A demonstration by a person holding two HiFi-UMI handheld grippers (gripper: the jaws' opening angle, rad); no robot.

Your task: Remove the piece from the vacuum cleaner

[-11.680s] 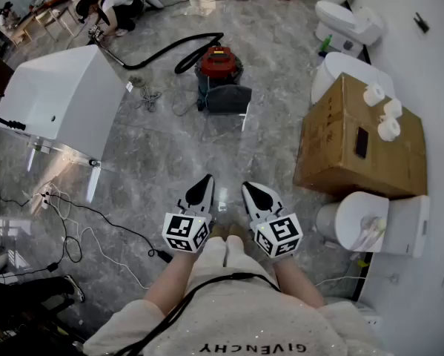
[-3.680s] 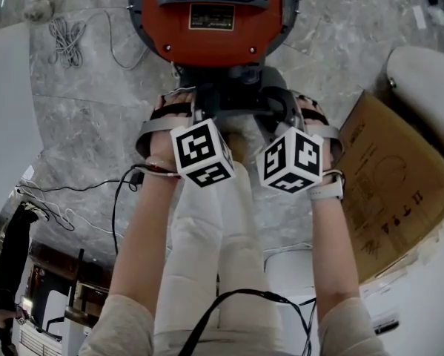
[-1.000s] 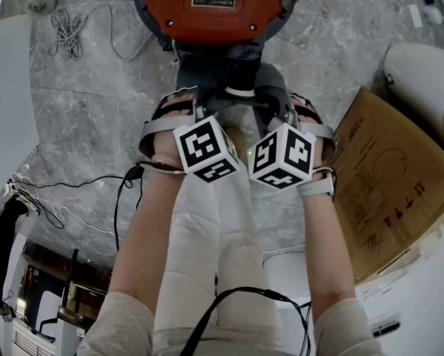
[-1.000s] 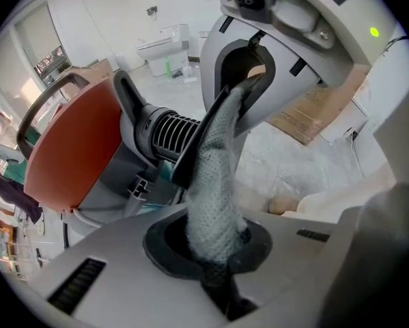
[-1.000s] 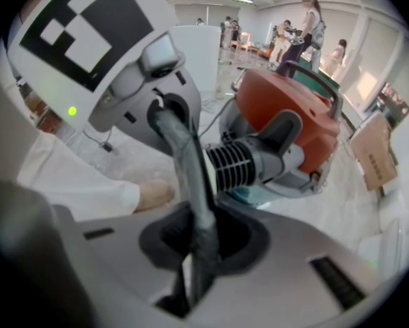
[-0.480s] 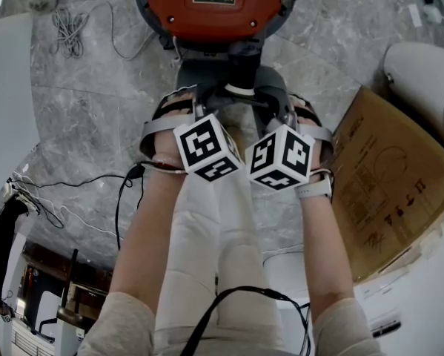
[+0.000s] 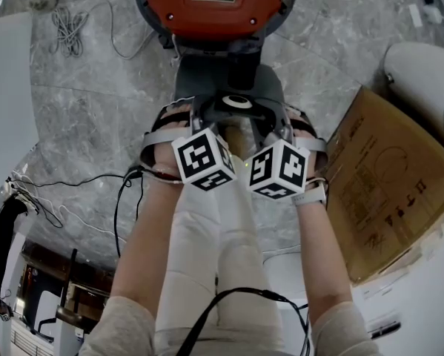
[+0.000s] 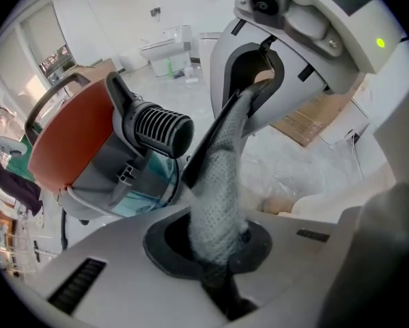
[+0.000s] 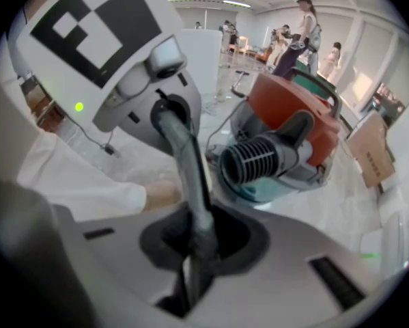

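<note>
The red vacuum cleaner (image 7: 214,10) stands on the marble floor at the top of the head view. Its black ribbed inlet (image 8: 162,130) sticks out bare. A grey piece (image 7: 229,87) with a round socket (image 9: 207,241) hangs just in front of it, apart from the inlet. My left gripper (image 7: 198,121) is shut on the piece's left side. My right gripper (image 7: 279,124) holds the right side; its jaws have just been closing further on the piece. In each gripper view the other gripper's mesh-padded finger (image 8: 218,197) reaches down into the socket. My own fingertips are mostly hidden under the piece.
A cardboard box (image 7: 388,191) lies at the right, with a white fixture (image 7: 422,73) behind it. Loose cables (image 7: 62,32) lie on the floor at upper left, and a black cord (image 7: 121,206) runs by my left arm. People (image 9: 296,26) stand far behind the vacuum.
Both grippers have drawn the grey piece toward me. Its socket has slid off the vacuum's black inlet, and a gap now shows between them.
</note>
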